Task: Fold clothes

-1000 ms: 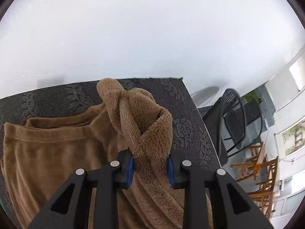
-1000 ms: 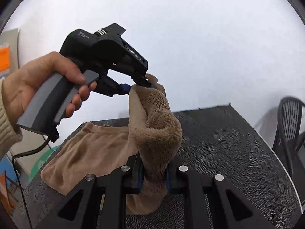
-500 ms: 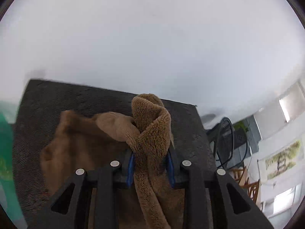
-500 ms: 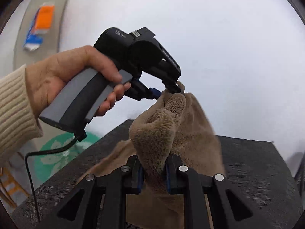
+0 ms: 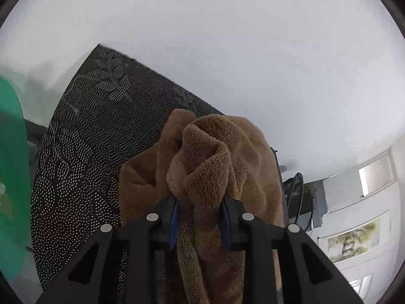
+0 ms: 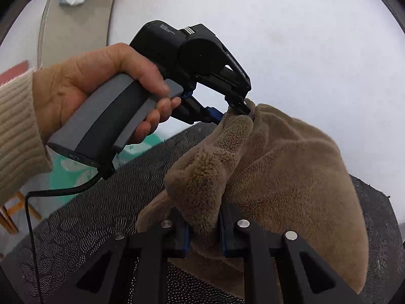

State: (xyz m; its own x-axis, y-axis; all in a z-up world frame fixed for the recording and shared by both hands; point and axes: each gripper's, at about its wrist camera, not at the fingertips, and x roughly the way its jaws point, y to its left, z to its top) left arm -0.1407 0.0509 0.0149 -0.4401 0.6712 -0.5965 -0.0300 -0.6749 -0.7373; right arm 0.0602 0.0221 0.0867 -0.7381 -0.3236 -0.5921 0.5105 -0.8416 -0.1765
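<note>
Dark perforated table (image 5: 96, 136), patterned with leaf shapes, spreading below both views, white wall behind. Over it, lifted clear along its upper edge, a brown fleece garment (image 6: 291, 177), plush and thick, draping down toward the tabletop with its lower part hidden behind the tools. Bunched into a thick fold at each gripped spot.

Left gripper (image 5: 200, 217) clamped on one corner of the fleece, blue pads pressing a rolled wad of pile between them; seen from the right wrist view as a black pistol-shaped tool (image 6: 234, 111) biting the cloth's top edge. Grey handle wrapped by the left hand (image 6: 101, 86), cream ribbed sleeve (image 6: 17, 131) at the wrist, black cable (image 6: 33, 202) trailing down from the handle's base.

Right gripper (image 6: 202, 230) likewise clamped on a bunched fold of the same garment, near the other grip.

Green round shape (image 5: 12, 177) at the left edge beyond the table.
</note>
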